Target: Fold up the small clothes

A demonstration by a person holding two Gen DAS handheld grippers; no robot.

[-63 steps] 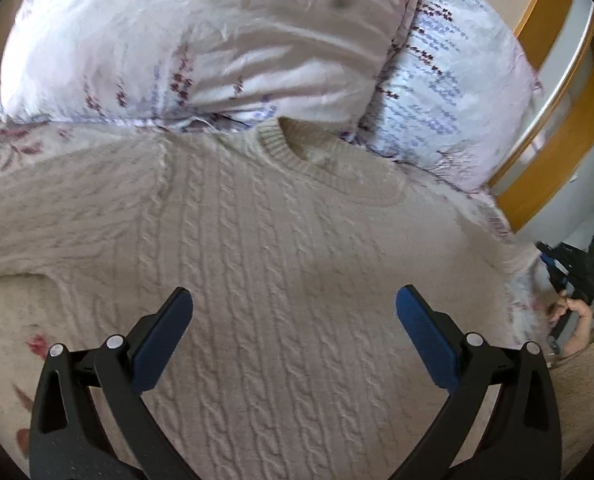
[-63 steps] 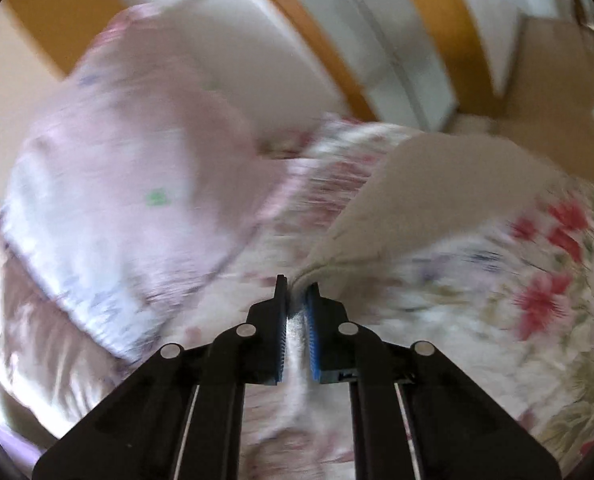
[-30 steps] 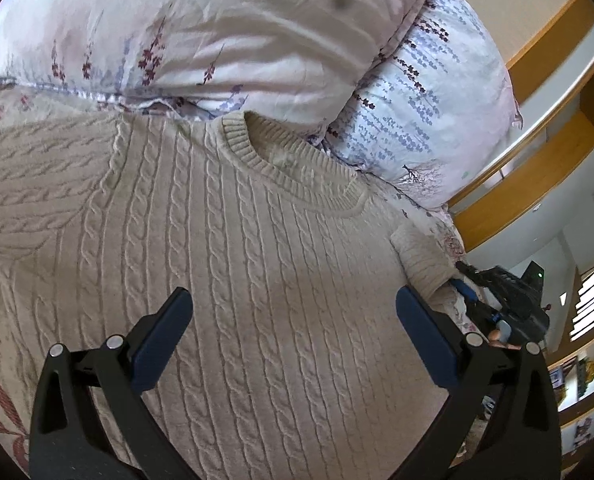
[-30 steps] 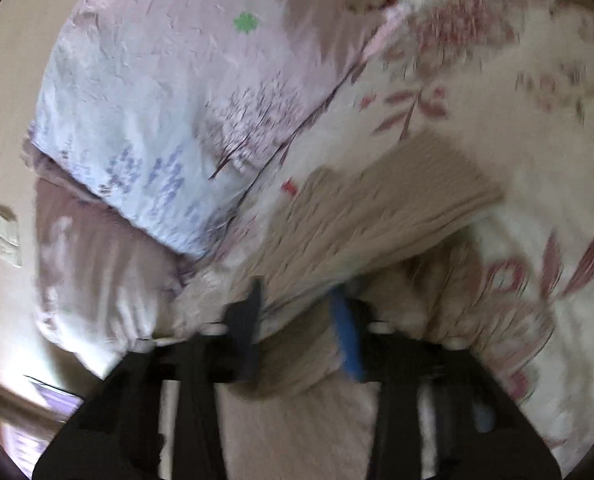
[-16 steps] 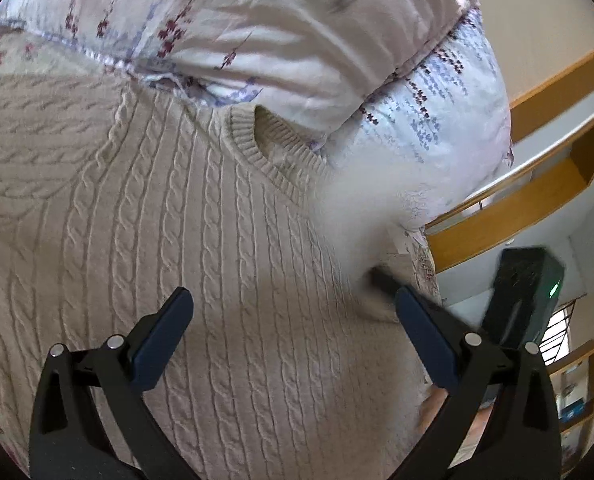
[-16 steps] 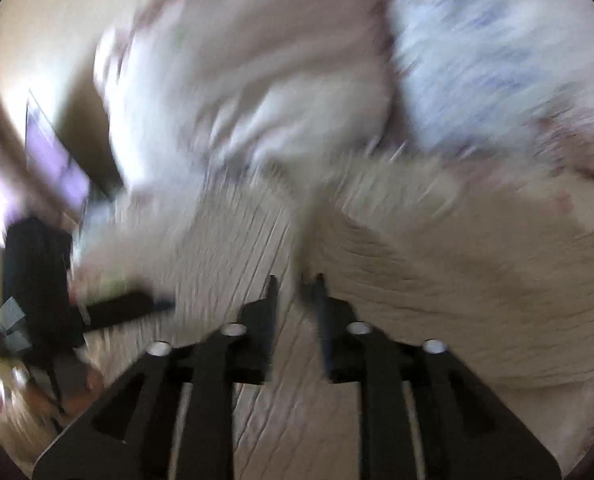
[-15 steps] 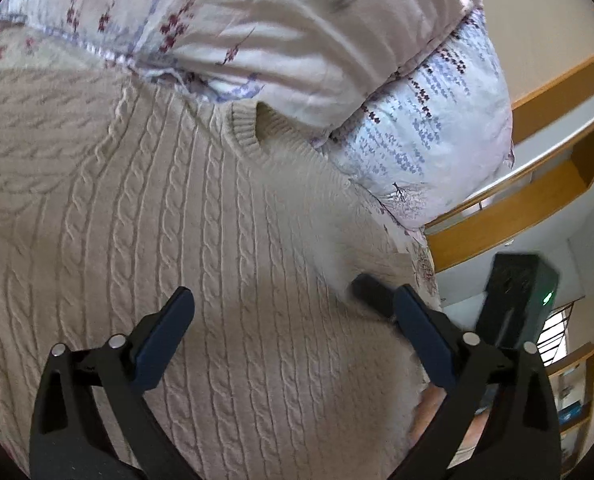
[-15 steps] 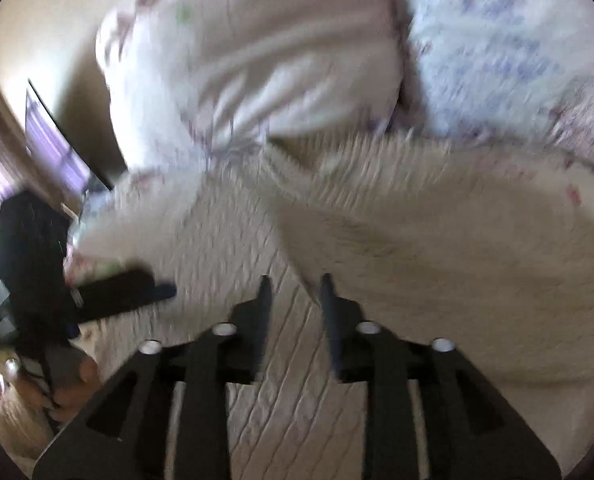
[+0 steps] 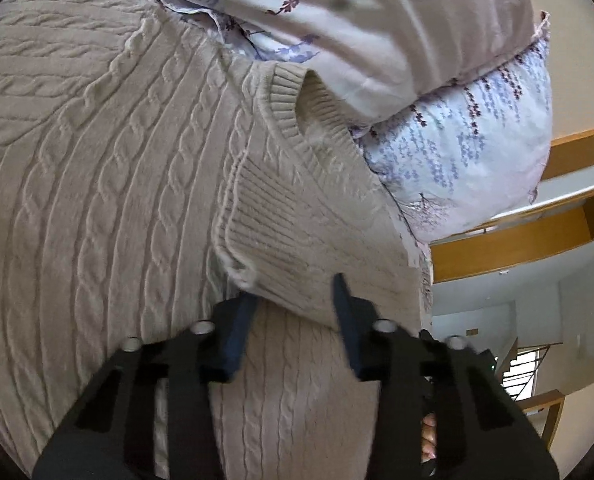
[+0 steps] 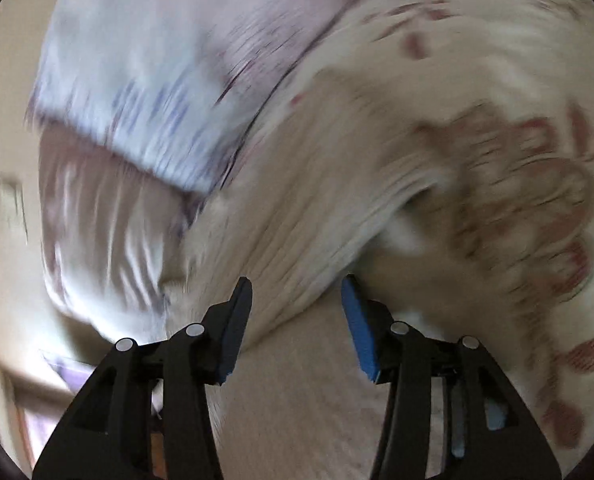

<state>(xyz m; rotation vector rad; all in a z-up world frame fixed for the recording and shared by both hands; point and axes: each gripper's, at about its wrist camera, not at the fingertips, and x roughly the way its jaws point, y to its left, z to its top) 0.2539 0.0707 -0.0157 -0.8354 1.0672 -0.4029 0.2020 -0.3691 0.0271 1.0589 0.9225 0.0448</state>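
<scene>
Versus half a second before: the sleeve (image 9: 297,248) that was stretched out right of the sweater (image 9: 109,184) now lay folded across its chest, cuff just below the collar (image 9: 285,108). Left gripper (image 9: 295,304) was wide open over the body earlier; its jaws had just been closing and sat either side of the sleeve cuff's lower edge, cuff fabric between them, but whether the pads pressed it I couldn't tell. Right gripper (image 10: 297,308) was nearly shut earlier, its jaws had just been opening; they stood apart with a band of knit running up between them, no clear pad contact, so released as far as the blurred view showed

Sweater was cream cable knit with ribbed cuff and ribbed round collar, spread flat on a floral bedsheet (image 10: 537,208), collar end against two pillows (image 9: 377,20). The top pillow was pinkish-grey with twig print, the lower one pale blue with purple sprigs. Right wrist view was heavily motion-blurred

No labels, brands or readable writing visible
</scene>
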